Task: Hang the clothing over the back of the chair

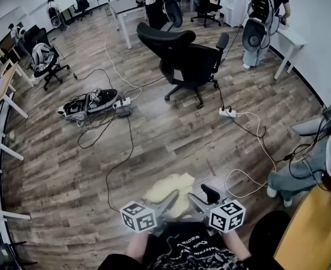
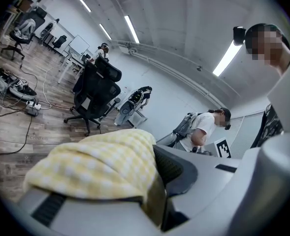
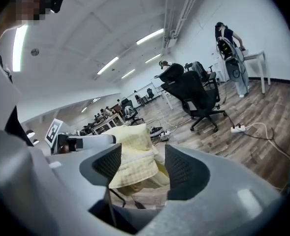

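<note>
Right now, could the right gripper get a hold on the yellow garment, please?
Probably yes. The right gripper has its jaws apart, and the yellow garment, clamped in the left gripper, hangs in line with the gap between them, with nothing else in the way.

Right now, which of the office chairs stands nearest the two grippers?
The big black chair in mid-floor, beside the white power strip; the other chairs stand much farther back in the room.
</note>
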`<state>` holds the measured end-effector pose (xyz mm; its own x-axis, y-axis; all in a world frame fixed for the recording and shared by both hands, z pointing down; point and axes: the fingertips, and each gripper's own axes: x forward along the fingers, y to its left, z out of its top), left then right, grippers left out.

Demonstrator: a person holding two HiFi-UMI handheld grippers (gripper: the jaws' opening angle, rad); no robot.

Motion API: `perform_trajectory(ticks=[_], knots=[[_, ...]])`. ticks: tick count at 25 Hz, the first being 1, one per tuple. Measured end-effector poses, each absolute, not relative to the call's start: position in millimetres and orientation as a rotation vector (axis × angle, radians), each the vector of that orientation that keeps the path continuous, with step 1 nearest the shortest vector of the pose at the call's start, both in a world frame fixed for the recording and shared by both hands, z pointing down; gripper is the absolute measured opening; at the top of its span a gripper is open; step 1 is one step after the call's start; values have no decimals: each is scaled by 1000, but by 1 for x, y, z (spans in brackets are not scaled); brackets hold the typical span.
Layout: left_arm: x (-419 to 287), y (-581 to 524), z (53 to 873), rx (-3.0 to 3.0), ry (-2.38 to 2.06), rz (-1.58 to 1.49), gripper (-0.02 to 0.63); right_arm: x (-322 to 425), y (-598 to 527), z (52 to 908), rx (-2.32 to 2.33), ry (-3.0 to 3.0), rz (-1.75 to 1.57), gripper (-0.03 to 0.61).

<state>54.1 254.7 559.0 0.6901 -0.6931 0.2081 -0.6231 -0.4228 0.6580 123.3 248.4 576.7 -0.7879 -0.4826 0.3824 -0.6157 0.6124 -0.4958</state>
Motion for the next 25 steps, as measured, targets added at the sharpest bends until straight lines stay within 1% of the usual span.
perform_trajectory(ticks=[3, 5, 7, 11, 13, 14, 17, 20, 22, 25], knots=[[49, 250, 554, 2175, -953, -135, 77, 104, 248, 577, 799, -2654, 996, 299], [49, 248, 552, 2187, -911, -133, 77, 94, 251, 576, 737, -2678, 984, 333], [48, 244, 550, 2193, -871, -155, 75, 86, 248, 577, 694, -2688, 981, 336], [36, 231, 548, 2117, -763, -247, 77, 69, 235, 583, 618, -2660, 1097, 336], [28, 224, 548, 2081, -730, -278, 77, 60, 230, 581, 579, -2664, 1089, 334], [24, 220, 548, 2072, -723, -293, 77, 55, 228, 579, 555, -2673, 1086, 321], [13, 206, 549, 2076, -727, -295, 77, 40, 221, 571, 511, -2696, 1040, 237], [6, 189, 555, 2094, -758, -226, 77, 25, 212, 569, 556, -2674, 891, 115], [-1, 179, 557, 2097, -765, -205, 77, 17, 204, 569, 602, -2666, 869, 89], [-12, 165, 552, 2104, -731, -227, 77, 8, 189, 562, 656, -2694, 930, 71]])
